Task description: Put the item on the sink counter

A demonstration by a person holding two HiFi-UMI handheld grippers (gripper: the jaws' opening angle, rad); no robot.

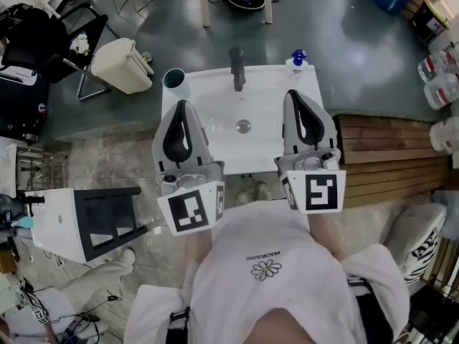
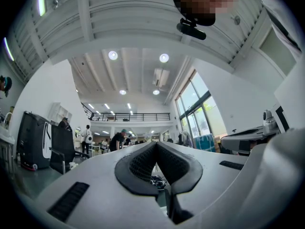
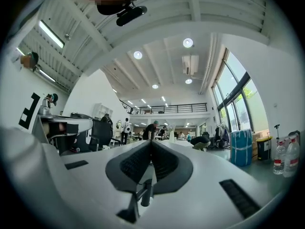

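Note:
In the head view a white sink (image 1: pixel 215 92) with a dark faucet (image 1: pixel 237 69) and a drain (image 1: pixel 243 126) lies straight ahead. A teal cup (image 1: pixel 174 79) stands on its back left corner. At the back right corner is a bottle with a blue cap (image 1: pixel 297 59). My left gripper (image 1: pixel 181 106) hangs over the sink's left edge, my right gripper (image 1: pixel 295 94) over its right edge. Both are shut with nothing held. The left gripper view (image 2: pixel 156 143) and the right gripper view (image 3: pixel 151 141) show closed jaw pads against a distant hall.
A beige bin (image 1: pixel 122 64) and a black chair (image 1: pixel 43 41) stand left of the sink. A white box-like unit (image 1: pixel 86 221) is near my left side. Wooden slats (image 1: pixel 387 163) and large water bottles (image 1: pixel 439 77) lie to the right.

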